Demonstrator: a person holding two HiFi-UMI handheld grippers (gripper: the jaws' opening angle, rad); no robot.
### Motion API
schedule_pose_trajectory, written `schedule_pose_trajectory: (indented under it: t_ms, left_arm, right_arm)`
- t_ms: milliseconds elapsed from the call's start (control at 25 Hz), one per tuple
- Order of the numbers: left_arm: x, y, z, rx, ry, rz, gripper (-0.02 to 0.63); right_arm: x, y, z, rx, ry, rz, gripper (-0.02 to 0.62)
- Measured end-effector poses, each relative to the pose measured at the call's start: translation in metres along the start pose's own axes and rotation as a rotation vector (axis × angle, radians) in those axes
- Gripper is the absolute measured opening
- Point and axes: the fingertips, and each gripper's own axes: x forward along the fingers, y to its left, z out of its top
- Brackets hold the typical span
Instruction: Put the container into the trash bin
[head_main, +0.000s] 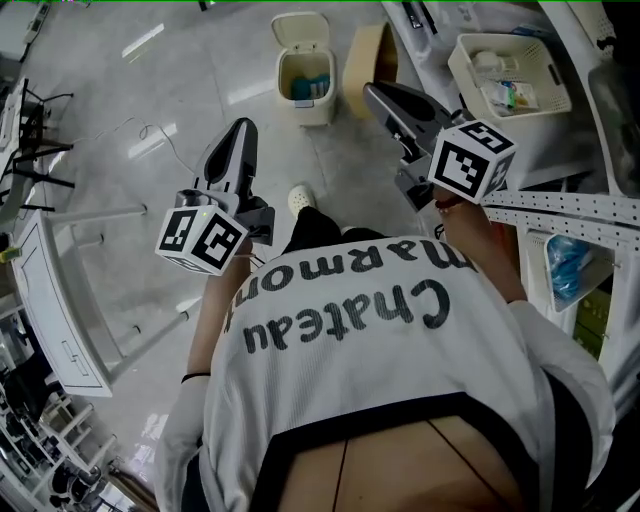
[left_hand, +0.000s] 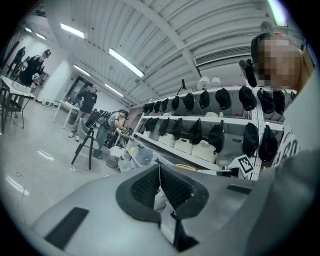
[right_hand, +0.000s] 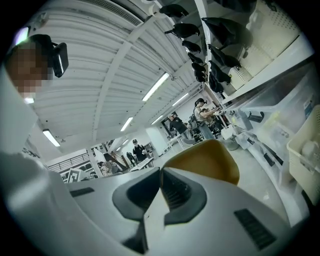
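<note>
We are standing on the floor with the trash bin (head_main: 305, 72) a little way in front of us, its lid standing open. Inside it we are seeing what we take for the container (head_main: 308, 88), a blue and white thing lying low in the bin. It is too small for us to be sure.

The left tongs (left_hand: 160, 172) are clenched, pad against pad, and are gripping nothing. They are hanging near the bin, on its left and closer to us. The right tongs (right_hand: 160, 175) are also clenched and empty, on the bin's right, apart from it. A tan board (head_main: 368, 58) is leaning just beside the bin on that same side. A white basket (head_main: 468, 62) with some small items is sitting on a shelf further to the right of the bin.

If the thing in the bin is indeed the container, we are judging the task as finished, with only the lid perhaps left to close. If it is not, nothing is in hand and the picking up is not yet begun.
</note>
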Motion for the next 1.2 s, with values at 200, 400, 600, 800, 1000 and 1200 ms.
schedule_pose_trajectory:
  t_ms: [200,400,600,800,1000,1200]
  left_arm:
    - [0.019,0.025,0.017,-0.012,-0.001,-0.031,0.026]
    - [0.038,0.055,0.035,-0.010,0.019,-0.068,0.026]
    - [0.055,0.092,0.058,-0.017,0.008,-0.090,0.026]
    - [0.061,0.125,0.083,-0.003,-0.012,-0.103,0.026]
    - [0.064,0.155,0.101,-0.020,-0.028,-0.118,0.026]
    - [0.067,0.173,0.104,-0.024,0.000,-0.131,0.026]
  right_arm:
    - [0.029,-0.003,0.010,0.001,0.002,-0.024,0.038]
    - [0.063,-0.006,0.025,-0.001,-0.013,-0.052,0.037]
    - [0.096,-0.011,0.043,-0.015,-0.041,-0.094,0.037]
    - [0.130,-0.005,0.058,-0.029,-0.074,-0.112,0.037]
    - [0.156,0.003,0.067,-0.042,-0.090,-0.134,0.037]
    - [0.175,0.010,0.071,-0.061,-0.093,-0.138,0.037]
